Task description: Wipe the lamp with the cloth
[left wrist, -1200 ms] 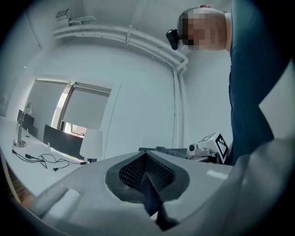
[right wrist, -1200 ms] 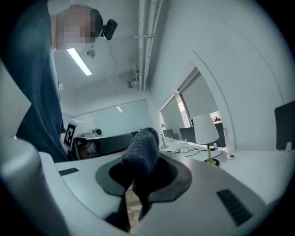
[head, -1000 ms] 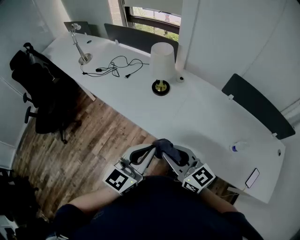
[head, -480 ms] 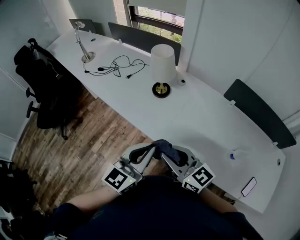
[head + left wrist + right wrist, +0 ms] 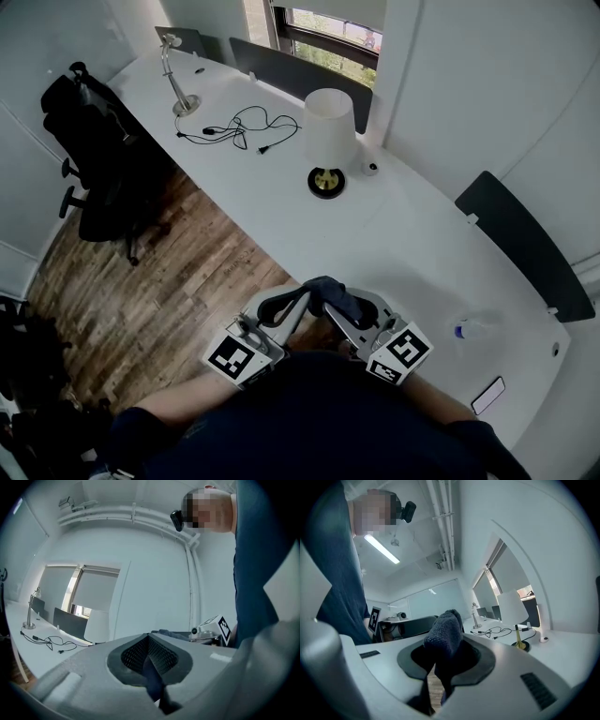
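The lamp [image 5: 328,120], with a white shade and a round gold-and-black base, stands on the white desk [image 5: 412,244] near the window. It also shows in the left gripper view as the lamp [image 5: 97,625] and in the right gripper view as the lamp [image 5: 513,609]. Both grippers are held close to my body, well short of it. A dark blue cloth [image 5: 328,292] is bunched between their tips. My left gripper [image 5: 300,300] is shut with a strip of cloth [image 5: 151,672] pinched in it. My right gripper [image 5: 334,311] is shut on the cloth [image 5: 444,630], which bulges above its jaws.
A silver desk lamp [image 5: 178,84] and a loose black cable [image 5: 239,127] lie at the desk's far left. A black office chair [image 5: 98,150] stands on the wooden floor [image 5: 187,281]. A small bottle [image 5: 469,328] and a phone [image 5: 487,396] sit at the right end. Dark divider panels [image 5: 520,246] line the back edge.
The head view has shifted, so the desk and lamp sit slightly lower and to the right in the picture. Both grippers and the cloth hold the same pose.
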The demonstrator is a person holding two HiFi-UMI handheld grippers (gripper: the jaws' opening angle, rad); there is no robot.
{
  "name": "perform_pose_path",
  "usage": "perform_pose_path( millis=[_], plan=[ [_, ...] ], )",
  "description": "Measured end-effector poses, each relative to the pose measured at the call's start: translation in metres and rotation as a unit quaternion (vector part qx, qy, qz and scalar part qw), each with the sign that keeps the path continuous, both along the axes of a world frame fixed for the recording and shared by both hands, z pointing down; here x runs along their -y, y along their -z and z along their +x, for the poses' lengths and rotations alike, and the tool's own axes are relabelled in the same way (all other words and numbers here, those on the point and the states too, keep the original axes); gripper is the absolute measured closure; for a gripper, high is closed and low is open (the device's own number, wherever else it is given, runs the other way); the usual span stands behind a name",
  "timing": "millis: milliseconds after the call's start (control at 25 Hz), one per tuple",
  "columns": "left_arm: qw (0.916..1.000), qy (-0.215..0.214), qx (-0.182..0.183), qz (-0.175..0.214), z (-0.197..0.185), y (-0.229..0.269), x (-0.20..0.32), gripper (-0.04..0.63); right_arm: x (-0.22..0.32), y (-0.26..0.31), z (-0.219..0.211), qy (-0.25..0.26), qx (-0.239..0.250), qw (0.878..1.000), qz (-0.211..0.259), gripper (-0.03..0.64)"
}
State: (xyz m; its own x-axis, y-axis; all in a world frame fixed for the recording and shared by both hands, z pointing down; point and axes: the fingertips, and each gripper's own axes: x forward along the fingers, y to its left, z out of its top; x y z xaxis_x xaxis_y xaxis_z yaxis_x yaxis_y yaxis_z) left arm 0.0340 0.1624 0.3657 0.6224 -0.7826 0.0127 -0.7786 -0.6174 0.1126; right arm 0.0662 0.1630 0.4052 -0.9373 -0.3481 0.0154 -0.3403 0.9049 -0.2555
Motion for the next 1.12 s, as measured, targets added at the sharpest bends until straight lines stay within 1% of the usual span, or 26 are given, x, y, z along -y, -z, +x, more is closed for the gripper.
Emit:
perform_pose_path(
  millis=[200,400,600,840,1120],
  plan=[
    [1.0000,-0.002,-0.006,0.007,-0.014,-0.002,0.020,0.589,0.019,0.002,-0.014,-0.001,-0.008,1.000,0.005,0.528],
    [0.9995,-0.019,-0.019,0.018,-0.038,0.004,0.054,0.589,0.050,0.009,-0.033,-0.030,-0.019,0.999,0.010,0.529],
    [0.9984,-0.046,-0.022,0.025,-0.062,0.013,0.091,0.589,0.085,0.014,-0.057,-0.059,-0.027,0.998,0.010,0.529],
    [0.9963,-0.078,-0.030,0.022,-0.091,0.013,0.129,0.589,0.123,0.017,-0.085,-0.099,-0.025,0.995,0.006,0.529],
    [0.9899,-0.133,-0.043,0.025,-0.117,0.019,0.157,0.589,0.155,0.023,-0.111,-0.154,-0.030,0.988,-0.003,0.529]
  ],
)
